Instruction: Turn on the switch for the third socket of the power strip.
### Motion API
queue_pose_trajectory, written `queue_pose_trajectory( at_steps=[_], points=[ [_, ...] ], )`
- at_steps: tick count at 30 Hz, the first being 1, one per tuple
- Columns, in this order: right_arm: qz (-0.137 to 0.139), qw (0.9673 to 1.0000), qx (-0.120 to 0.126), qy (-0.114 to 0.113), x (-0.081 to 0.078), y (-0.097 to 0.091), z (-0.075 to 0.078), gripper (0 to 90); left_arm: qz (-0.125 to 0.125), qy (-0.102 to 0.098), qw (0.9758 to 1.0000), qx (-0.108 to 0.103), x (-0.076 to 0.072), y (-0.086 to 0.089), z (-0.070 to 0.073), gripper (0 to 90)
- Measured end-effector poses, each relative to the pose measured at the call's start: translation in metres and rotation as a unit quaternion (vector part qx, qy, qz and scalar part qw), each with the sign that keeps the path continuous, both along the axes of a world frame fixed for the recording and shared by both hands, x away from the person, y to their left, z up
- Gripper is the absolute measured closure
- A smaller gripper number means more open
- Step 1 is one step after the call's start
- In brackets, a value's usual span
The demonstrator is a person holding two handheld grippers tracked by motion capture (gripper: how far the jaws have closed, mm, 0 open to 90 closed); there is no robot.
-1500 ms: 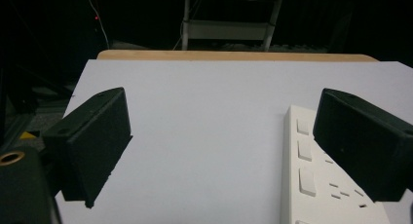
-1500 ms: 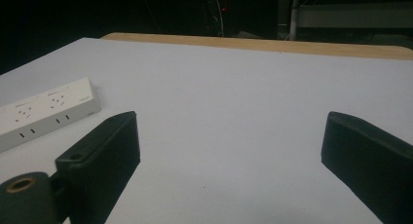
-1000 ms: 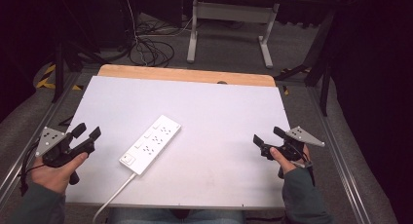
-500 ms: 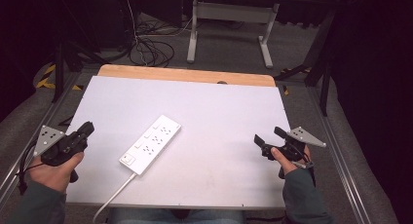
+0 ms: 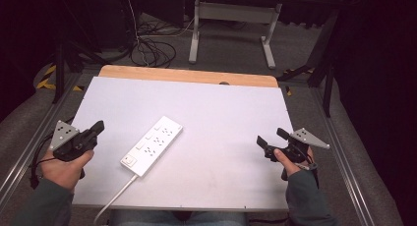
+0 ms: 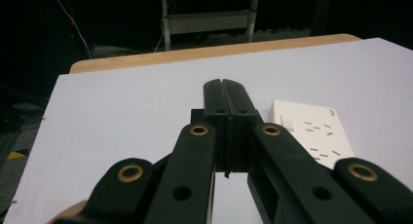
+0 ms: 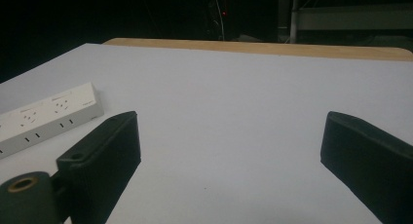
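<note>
High view puts your power strip (image 5: 152, 146) lying diagonally left of centre on the white tabletop (image 5: 231, 113), its cord running off the near edge. Open white surface surrounds it. Your left gripper (image 5: 97, 129), jaws pressed together, sits near the left edge beside the strip; your right gripper (image 5: 270, 138), jaws spread, is well apart by the right edge.

Your tabletop (image 5: 236, 113) is a wooden board with a white sheet (image 5: 211, 152) laid over it, so a strip of bare wood shows along the far edge. A white power strip (image 5: 152, 145) lies flat on the sheet, set at a slant. Its white cord (image 5: 114, 197) runs from its near end off the sheet's near edge.
</note>
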State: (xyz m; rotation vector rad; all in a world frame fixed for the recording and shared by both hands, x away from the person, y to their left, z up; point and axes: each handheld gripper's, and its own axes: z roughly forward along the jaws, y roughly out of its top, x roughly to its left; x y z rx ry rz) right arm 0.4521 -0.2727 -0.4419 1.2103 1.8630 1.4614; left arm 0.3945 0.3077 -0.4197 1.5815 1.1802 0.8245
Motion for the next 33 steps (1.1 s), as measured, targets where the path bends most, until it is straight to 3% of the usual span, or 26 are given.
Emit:
queue_pose_trajectory(
  at_steps=[14,22,30,33],
  points=[
    [0.000,1.0000,0.003,-0.002,0.000,-0.001,0.000,8.3,-0.020,0.016,0.9996,0.008,0.029,-0.022,0.002,90.0],
    [0.002,1.0000,0.002,0.000,0.001,0.001,0.000,8.4,-0.046,0.026,0.9984,0.017,0.048,-0.045,0.002,90.0],
    [0.001,1.0000,0.005,-0.001,0.000,0.000,0.000,8.4,-0.061,0.052,0.9961,0.037,0.067,-0.066,-0.002,90.0],
    [0.002,1.0000,0.007,-0.001,0.000,0.000,0.000,8.4,-0.073,0.066,0.9938,0.052,0.075,-0.073,-0.003,90.0]
  ],
)
